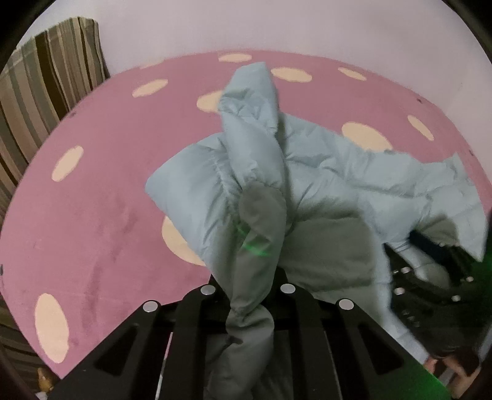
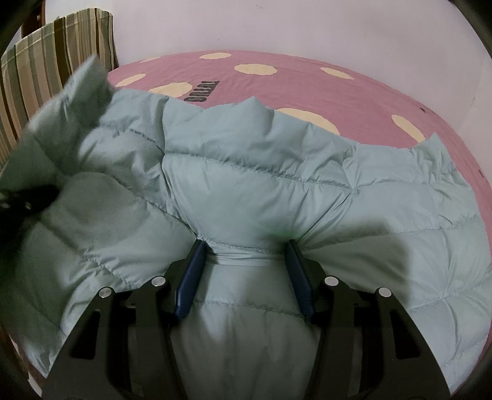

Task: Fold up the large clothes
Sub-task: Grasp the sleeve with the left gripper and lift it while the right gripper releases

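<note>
Two tools grip one jacket, a pale blue-green quilted down garment lying on a bed with a pink sheet dotted in cream ovals; the fold is judged to be at an early stage, since no flat, squared layer is visible anywhere. Left tool: its fingertips are hidden under cloth, but a twisted rope of jacket runs between the two black finger frames and rises toward 12 o'clock, so it is judged clamped on that bunch; the raised part, perhaps a sleeve or a front edge, stands up from the bed and its tip droops at 12 o'clock; which part it is cannot be told. Right tool: its blue pads stand well apart with a thick pleat of the jacket pinched between them, the stitched seam gathered at the fingertips; it is judged clamped on this pleat, the padding keeping the pads wide. In the right view the jacket spreads from 9 o'clock to 3 o'clock across the sheet, rumpled, with a blurred lifted portion at 10 o'clock; the left tool shows there only as a dark smear at 9 o'clock. Done so far, by appearance: both grasps taken, one portion lifted. Left to do: lay the lifted portion over the body, flatten it, fold the rest into a compact stack. A striped pillow leans at 10 o'clock against the wall.
</note>
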A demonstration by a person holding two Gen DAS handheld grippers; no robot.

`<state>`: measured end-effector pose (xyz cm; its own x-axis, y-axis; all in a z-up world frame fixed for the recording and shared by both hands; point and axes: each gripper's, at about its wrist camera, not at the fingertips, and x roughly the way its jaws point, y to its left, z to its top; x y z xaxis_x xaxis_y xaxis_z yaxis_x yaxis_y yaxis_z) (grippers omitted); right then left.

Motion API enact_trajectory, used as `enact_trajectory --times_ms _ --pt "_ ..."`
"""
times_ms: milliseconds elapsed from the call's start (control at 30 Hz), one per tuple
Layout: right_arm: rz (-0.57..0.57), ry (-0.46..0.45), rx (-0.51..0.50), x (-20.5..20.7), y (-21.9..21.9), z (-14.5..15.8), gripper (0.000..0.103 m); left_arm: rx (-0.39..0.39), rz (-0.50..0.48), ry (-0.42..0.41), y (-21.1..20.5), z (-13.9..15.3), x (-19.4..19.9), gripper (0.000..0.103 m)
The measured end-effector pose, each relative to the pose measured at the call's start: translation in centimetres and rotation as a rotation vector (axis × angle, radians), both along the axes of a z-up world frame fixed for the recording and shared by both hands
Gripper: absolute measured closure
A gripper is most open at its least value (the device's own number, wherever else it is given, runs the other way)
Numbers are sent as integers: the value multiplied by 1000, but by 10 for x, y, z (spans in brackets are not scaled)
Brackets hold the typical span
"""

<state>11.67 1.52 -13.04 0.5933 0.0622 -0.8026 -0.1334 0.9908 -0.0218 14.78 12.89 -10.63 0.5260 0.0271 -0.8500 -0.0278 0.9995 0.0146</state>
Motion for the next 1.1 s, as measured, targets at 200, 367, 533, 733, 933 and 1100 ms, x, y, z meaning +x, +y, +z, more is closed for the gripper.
enact_trajectory --times_ms 200,367,533,733,933,1100 --pt "-12 -3 76 -1 -16 16 43 75 2 -65 -28 38 -7 94" --pt "-56 -77 94 -13 -50 48 35 118 -10 -101 -61 61 -9 94" --pt "-131 -94 61 -23 -104 62 35 157 -49 -125 -111 71 -9 94" --pt "-226 -77 64 -33 -165 58 35 235 -114 -124 -176 57 -6 94" --pt "-288 -85 29 -39 -206 56 35 286 -169 -103 -227 35 -4 94" --pt "-308 -69 9 -43 -223 46 35 306 -197 -76 -255 14 -4 94"
